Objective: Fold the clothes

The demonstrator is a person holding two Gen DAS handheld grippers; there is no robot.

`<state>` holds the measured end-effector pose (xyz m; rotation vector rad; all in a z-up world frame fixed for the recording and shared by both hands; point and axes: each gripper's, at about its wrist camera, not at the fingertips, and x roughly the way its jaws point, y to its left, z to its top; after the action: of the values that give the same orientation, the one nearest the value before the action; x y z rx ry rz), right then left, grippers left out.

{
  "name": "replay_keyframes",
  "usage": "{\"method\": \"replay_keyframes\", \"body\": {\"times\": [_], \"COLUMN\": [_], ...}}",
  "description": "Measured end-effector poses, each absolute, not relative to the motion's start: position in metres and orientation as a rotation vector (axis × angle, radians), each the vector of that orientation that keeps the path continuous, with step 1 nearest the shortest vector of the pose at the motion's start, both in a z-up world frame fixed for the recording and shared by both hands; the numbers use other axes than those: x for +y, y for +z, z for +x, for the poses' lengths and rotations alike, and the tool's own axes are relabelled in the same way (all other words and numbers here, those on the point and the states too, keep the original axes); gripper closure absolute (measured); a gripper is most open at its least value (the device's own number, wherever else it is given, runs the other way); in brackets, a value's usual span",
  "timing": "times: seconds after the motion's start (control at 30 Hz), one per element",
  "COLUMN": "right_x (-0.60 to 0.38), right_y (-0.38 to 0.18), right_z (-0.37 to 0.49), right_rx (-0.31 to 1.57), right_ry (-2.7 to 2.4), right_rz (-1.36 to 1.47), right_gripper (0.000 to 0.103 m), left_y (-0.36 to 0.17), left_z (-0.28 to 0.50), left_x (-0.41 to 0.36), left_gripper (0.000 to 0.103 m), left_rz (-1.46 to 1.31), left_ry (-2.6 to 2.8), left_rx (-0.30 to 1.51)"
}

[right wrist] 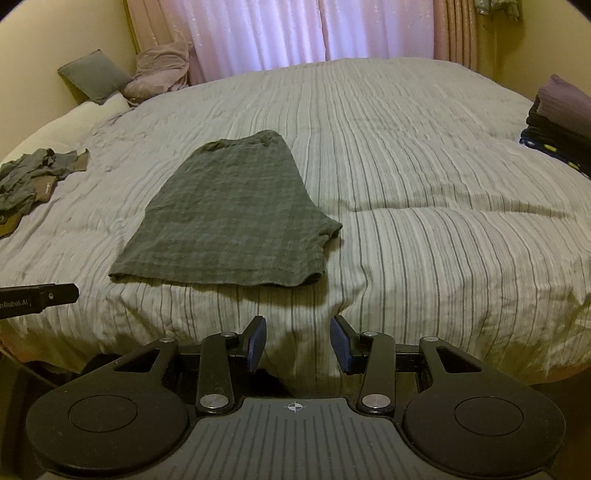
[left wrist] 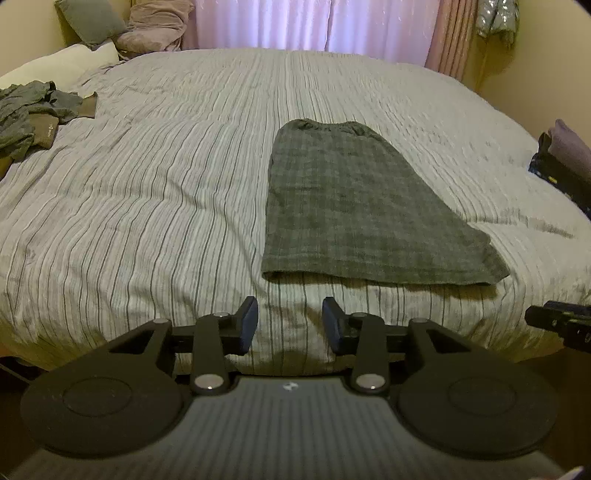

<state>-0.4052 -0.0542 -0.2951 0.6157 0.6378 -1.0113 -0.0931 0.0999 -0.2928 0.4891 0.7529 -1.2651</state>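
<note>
A grey checked garment (left wrist: pixel 354 206) lies flat on the striped bedspread (left wrist: pixel 147 192), folded lengthwise, with its hem toward the bed's near edge. In the right wrist view the same garment (right wrist: pixel 232 218) lies left of centre. My left gripper (left wrist: pixel 290 319) hangs open just short of the hem, over the bed's near edge, with nothing between its blue pads. My right gripper (right wrist: pixel 298 339) is also open and empty, below and to the right of the garment's near right corner. A tip of the right gripper (left wrist: pixel 554 319) shows at the left wrist view's right edge.
A heap of unfolded grey and olive clothes (left wrist: pixel 29 118) lies at the bed's far left. A stack of folded dark clothes (right wrist: pixel 557 122) sits at the right edge. Pillows (left wrist: pixel 92 20) and pink curtains (left wrist: pixel 314 26) are behind the bed.
</note>
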Motion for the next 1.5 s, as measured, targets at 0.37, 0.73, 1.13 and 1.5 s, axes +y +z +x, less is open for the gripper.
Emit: {"method": "replay_keyframes", "body": {"times": [0.37,0.73,1.13,1.5], "right_x": [-0.073,-0.106,-0.145,-0.159], "right_y": [-0.311,-0.325,-0.348,-0.335], "right_z": [-0.418,-0.454,-0.471,-0.476], "right_rx": [0.637,0.443,0.216,0.012], "right_ry": [-1.043,-1.018,-0.862,-0.774], "right_rz": [0.717,0.961,1.241,1.372], "right_gripper": [0.061,0.061,0.061,0.099], "left_y": [-0.307,-0.325,-0.335,-0.341], "left_z": [-0.054,-0.024,-0.013,-0.008], "left_x": [0.103,0.085,0.063,0.063], "left_gripper": [0.068,0.068,0.068,0.068], "left_rz": [0.339,0.241,0.188,0.18], "left_ry": [-1.315,-1.345,-1.362,-1.349], "left_rx": [0.853,0.96,1.022,1.039]}}
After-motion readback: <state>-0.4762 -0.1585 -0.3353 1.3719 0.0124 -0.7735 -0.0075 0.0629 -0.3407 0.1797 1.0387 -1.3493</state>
